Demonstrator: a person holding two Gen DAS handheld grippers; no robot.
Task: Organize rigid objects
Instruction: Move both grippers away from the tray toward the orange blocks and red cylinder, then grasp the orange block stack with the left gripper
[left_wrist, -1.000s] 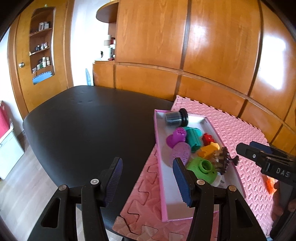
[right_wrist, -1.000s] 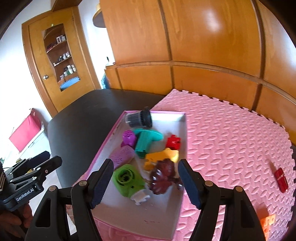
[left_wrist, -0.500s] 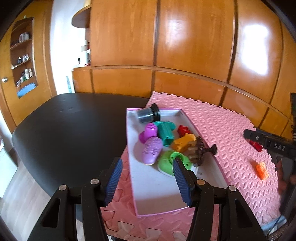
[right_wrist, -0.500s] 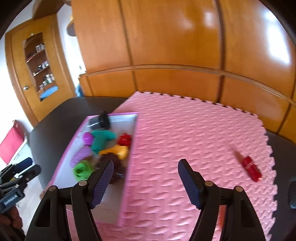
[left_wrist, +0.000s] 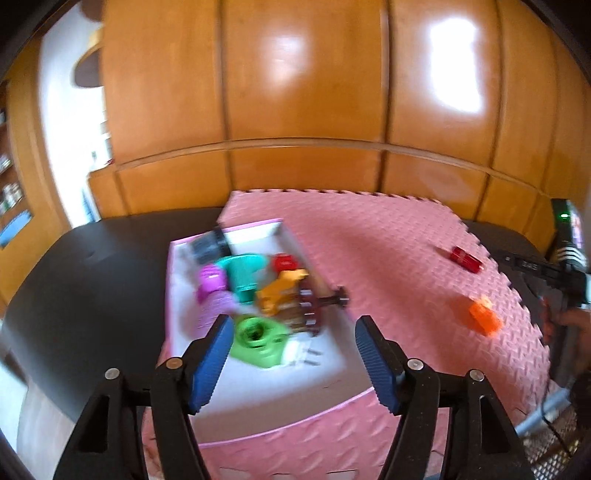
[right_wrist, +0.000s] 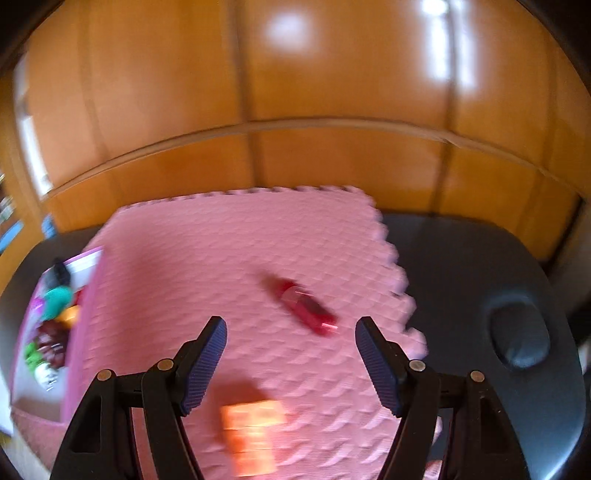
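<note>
Two pieces left out on the pink mat (right_wrist: 229, 258), red cylinder (right_wrist: 306, 308) far right and orange block (right_wrist: 253, 428) near, others already in tray (left_wrist: 258, 391); left gripper (left_wrist: 293, 354), just widened, and right gripper (right_wrist: 290, 363) both open, empty.

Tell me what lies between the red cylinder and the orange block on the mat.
Nothing: in the right wrist view, only bare pink mat separates the red cylinder from the orange block. The left wrist view shows the same gap.
</note>
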